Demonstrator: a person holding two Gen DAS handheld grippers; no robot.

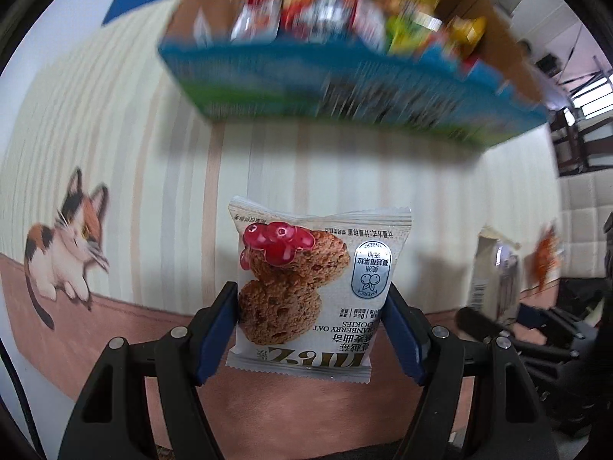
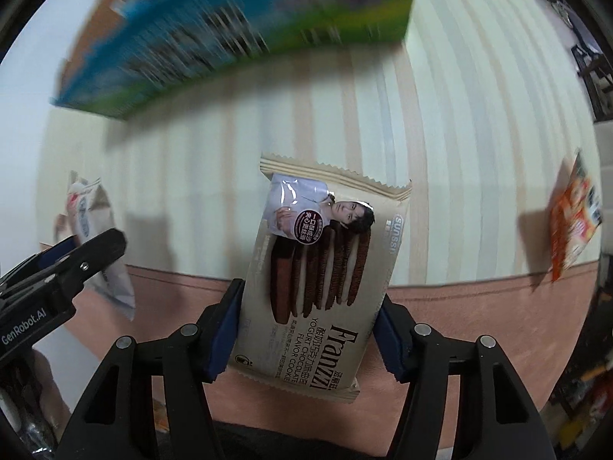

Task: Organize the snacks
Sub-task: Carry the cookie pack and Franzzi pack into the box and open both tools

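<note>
My left gripper (image 1: 310,295) is shut on a white cranberry oat cookie packet (image 1: 306,264), its blue pads pressing both side edges. My right gripper (image 2: 310,295) is shut on a beige Franzzi yogurt chocolate cookie packet (image 2: 318,268) in the same way. Both packets hang above the striped tablecloth (image 1: 153,153). Ahead stands an open cardboard box with a blue-green side (image 1: 345,88), blurred, with several bright snack packets (image 1: 325,4) inside. The box (image 2: 230,30) also fills the top of the right wrist view. At the left there, the other gripper's fingers (image 2: 95,249) hold the white packet edge-on.
An orange snack packet (image 2: 574,226) lies on the cloth to the right and also shows in the left wrist view as an orange packet (image 1: 544,260). The cloth has a pink border (image 2: 459,314) and a printed cat (image 1: 69,253). Dark furniture (image 1: 574,153) stands beyond the table's right side.
</note>
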